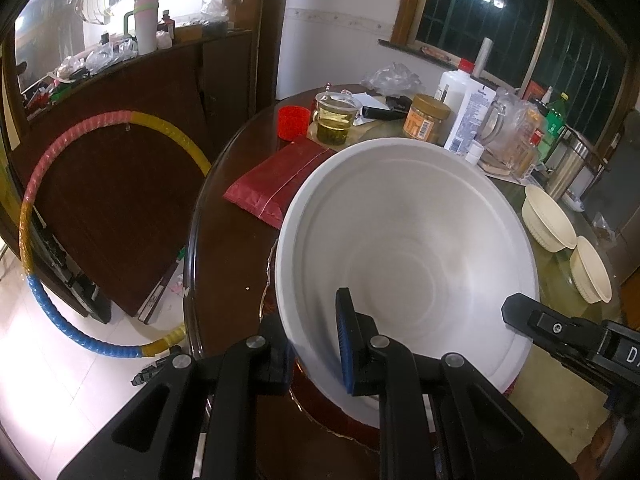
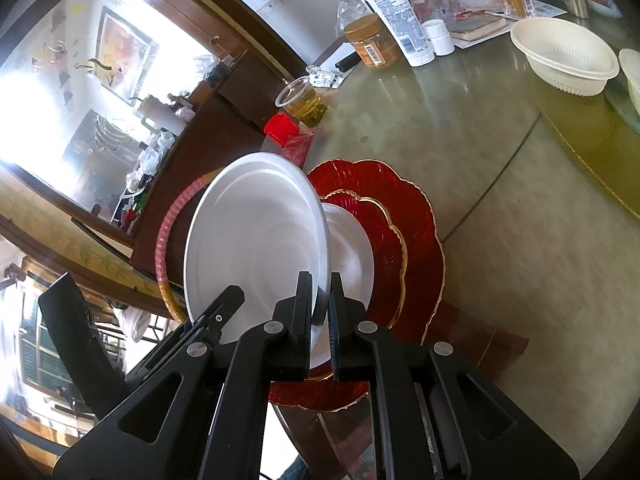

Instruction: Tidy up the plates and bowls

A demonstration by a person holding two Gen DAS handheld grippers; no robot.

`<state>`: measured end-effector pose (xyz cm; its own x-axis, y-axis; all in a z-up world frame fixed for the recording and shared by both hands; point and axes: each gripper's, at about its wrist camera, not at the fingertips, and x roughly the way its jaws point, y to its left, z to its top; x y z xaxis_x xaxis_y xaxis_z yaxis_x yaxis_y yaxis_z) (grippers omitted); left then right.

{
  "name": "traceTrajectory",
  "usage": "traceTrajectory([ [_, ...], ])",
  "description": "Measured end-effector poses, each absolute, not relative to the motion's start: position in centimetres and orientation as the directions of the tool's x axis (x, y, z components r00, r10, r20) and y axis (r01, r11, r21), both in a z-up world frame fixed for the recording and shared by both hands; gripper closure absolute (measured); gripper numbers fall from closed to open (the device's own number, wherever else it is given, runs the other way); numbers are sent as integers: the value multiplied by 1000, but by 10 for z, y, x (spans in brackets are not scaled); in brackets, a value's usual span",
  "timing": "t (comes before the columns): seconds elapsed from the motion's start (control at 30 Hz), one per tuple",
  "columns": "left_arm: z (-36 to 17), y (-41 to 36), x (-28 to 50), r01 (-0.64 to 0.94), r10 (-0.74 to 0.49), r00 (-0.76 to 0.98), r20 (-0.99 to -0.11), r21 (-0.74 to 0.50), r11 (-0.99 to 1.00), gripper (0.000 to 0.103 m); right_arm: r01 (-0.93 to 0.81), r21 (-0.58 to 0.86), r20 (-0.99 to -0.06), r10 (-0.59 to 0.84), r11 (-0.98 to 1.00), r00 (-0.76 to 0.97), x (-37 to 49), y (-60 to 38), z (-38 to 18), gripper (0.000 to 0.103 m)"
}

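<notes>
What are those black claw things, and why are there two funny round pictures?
No robot here: a person holds a hand-held gripper in each hand, like big tongs. Each carries a camera with a bulgy lens, so everything looks round. One picture looks along the left hand-held gripper, the other along the right hand-held gripper. Both are pinched shut on the rim of the same white plate, holding it tilted. Under it on the table sit another white plate and two red plates. Farther away stand two cream bowls, a glass of tea, a red cup and some jars.
</notes>
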<state>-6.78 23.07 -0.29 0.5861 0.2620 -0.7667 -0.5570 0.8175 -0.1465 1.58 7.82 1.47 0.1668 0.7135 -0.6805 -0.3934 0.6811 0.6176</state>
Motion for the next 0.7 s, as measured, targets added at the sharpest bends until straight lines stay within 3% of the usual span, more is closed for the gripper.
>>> traceTrajectory([
  [0.7, -4, 228, -66, -580, 310, 568, -763, -104, 808, 86, -360, 674, -661, 744, 645, 97, 24, 74, 2, 92],
])
